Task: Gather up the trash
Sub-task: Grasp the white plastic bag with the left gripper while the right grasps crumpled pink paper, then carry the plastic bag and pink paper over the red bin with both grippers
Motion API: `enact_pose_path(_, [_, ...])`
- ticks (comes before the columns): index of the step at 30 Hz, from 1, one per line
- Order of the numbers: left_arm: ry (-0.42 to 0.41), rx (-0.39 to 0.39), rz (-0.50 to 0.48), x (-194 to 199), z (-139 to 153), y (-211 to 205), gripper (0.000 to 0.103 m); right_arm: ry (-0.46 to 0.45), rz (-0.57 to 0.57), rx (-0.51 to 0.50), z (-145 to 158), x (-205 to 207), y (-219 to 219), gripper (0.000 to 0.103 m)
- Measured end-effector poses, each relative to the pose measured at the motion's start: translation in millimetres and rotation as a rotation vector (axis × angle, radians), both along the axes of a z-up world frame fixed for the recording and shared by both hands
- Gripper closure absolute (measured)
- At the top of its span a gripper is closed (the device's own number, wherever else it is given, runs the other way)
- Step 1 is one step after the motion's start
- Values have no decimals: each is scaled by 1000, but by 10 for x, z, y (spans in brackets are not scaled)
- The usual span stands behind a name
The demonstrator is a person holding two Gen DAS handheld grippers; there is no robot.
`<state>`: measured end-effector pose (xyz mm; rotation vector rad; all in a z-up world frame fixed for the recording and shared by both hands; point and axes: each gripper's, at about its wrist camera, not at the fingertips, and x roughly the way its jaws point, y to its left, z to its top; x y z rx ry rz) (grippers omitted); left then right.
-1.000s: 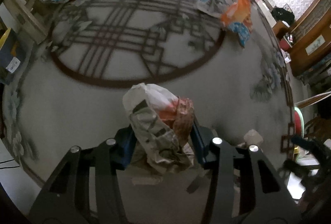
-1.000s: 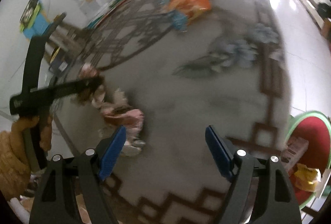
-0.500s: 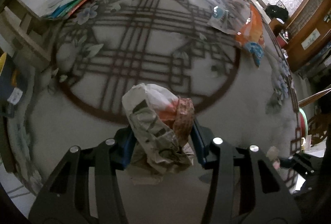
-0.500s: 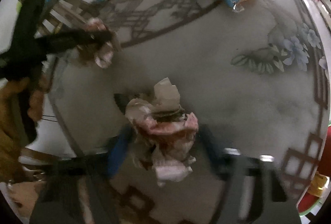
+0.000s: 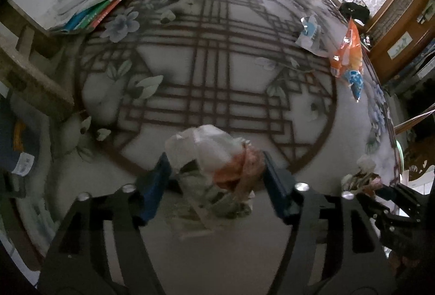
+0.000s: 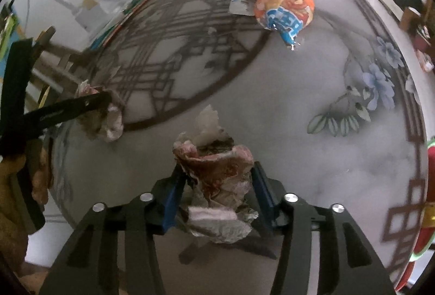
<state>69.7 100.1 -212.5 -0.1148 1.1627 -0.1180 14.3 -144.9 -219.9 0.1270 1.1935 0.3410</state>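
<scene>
1. The round patterned table [image 5: 312, 131] fills both views; an orange snack bag [image 6: 285, 9] and a pale wrapper [image 5: 310, 35] beside it lie at the far side, uncollected

2. The left gripper [image 5: 214, 175] has just been opening. A second ago its blue pads pinched the white-and-orange wad [image 5: 214, 159]; now they stand wider, with a gap on the left side, so the wad sits loosely between them and looks, as far as I can judge, released or nearly so. That reads as a drop onto the table near its front edge, not into a bin, so this wad may need picking up again

3. The right gripper [image 6: 214, 186] stood wide and empty a second ago; it has since closed on the pink-stained crumpled paper [image 6: 214, 175], its pads pressing both sides, so that piece is secured

4. A red bin [image 6: 426, 186] shows at the right edge of the right wrist view, the likely place for the held paper
</scene>
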Motion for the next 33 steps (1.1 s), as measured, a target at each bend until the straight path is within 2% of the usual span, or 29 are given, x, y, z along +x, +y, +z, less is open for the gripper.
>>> enact_pose_path(4, [-1, -15, -16, -7, -9, 64, 37, 11, -45, 5, -29, 24, 32, 44])
enact_pose_path(6, [1, -22, -23, -11, -20, 70, 37, 15, -58, 2, -45, 26, 44, 43])
enact_pose_path(8, [-1, -22, -35, -16, -31, 61, 37, 10, -56, -11, -34, 19, 66, 56])
enact_pose_path(9, [-3, -27, -38, -16, -32, 59, 44, -2, -56, -21, -10, 15, 81, 59])
enact_pose_path(10, [-4, -33, -39, -15, -29, 56, 57, -22, -59, -24, 41, 10, 83, 60])
enact_pose_path(11, [-3, -39, -41, -11, -25, 52, 57, -38, -64, -22, 76, 11, 82, 61])
enact_pose_path(12, [-11, -45, -39, -7, 1, 49, 62, -57, -70, -20, 121, 12, 78, 61])
enact_pose_path(16, [-69, -68, -39, -14, 200, 25, 63, -154, -110, -16, 369, 19, -16, 61])
enact_pose_path(21, [-173, -76, -54, -13, 588, -104, 63, -222, -158, 5, 621, 49, -183, 61])
enact_pose_path(27, [-251, -108, -62, -39, 946, -245, 63, -268, -183, 17, 782, 14, -325, 60])
enact_pose_path(33, [-294, -124, -66, -109, 1151, -392, 63, -278, -208, 34, 817, -74, -500, 60])
